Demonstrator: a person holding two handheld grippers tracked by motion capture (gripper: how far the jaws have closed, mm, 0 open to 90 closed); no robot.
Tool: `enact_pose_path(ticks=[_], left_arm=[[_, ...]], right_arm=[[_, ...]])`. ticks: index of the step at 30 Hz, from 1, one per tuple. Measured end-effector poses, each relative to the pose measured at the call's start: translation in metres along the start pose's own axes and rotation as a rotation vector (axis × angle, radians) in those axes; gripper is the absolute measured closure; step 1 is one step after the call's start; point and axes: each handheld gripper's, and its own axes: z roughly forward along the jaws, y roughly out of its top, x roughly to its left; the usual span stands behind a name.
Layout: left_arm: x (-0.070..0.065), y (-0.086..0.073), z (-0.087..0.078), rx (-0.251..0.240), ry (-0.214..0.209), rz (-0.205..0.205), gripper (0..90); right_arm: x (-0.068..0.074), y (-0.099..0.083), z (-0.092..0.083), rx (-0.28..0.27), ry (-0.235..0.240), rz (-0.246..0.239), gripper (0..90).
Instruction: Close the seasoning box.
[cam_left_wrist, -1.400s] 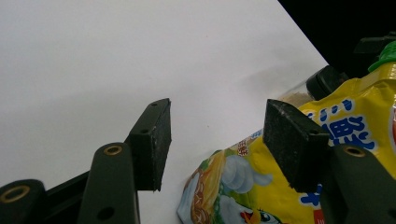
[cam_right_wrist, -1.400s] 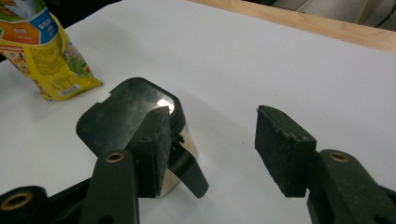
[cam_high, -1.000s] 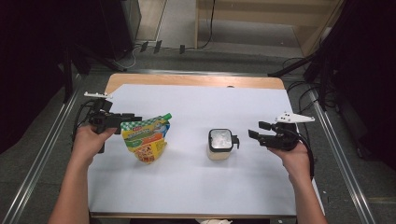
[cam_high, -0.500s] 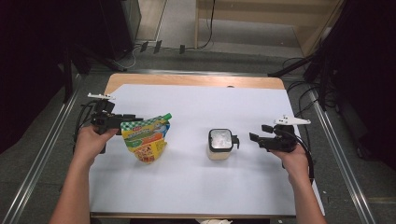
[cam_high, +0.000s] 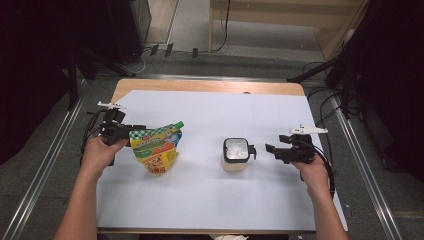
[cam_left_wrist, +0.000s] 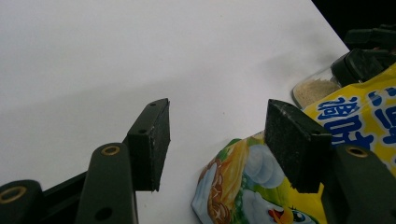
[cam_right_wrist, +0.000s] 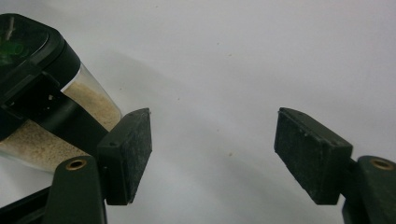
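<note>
While the left gripper (cam_high: 134, 131) has its fingers apart at the edge of the yellow-green printed snack pouch (cam_high: 156, 147), pouch partly cut off, the right gripper (cam_high: 270, 149), fingers just opening, empty, waits beside the clear black-lidded jar (cam_high: 235, 154) on the white tabletop (cam_high: 210, 200).

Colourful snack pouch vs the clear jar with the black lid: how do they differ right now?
The colourful printed snack pouch is soft and crumpled, lying flat; the clear plastic jar with a black lid is rigid and stands upright. The pouch is opaque yellow, green and orange; the jar shows pale granules through its wall. The pouch sits at the left gripper, its edge between the open jaws; the jar stands apart from the right gripper. Both rest on the white table sheet.
</note>
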Motion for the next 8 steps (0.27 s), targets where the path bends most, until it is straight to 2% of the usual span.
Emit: enact_pose_path(ticks=[6, 8], left_arm=[[0.0036, -0.0005, 0.0025, 0.006, -0.002, -0.013, 40.2], [0.0061, -0.0011, 0.0043, 0.018, -0.004, -0.001, 40.6]], right_arm=[[-0.0002, -0.0005, 0.0011, 0.008, -0.002, 0.000, 28.2], [-0.0008, -0.0008, 0.0011, 0.014, -0.005, 0.003, 27.4]])
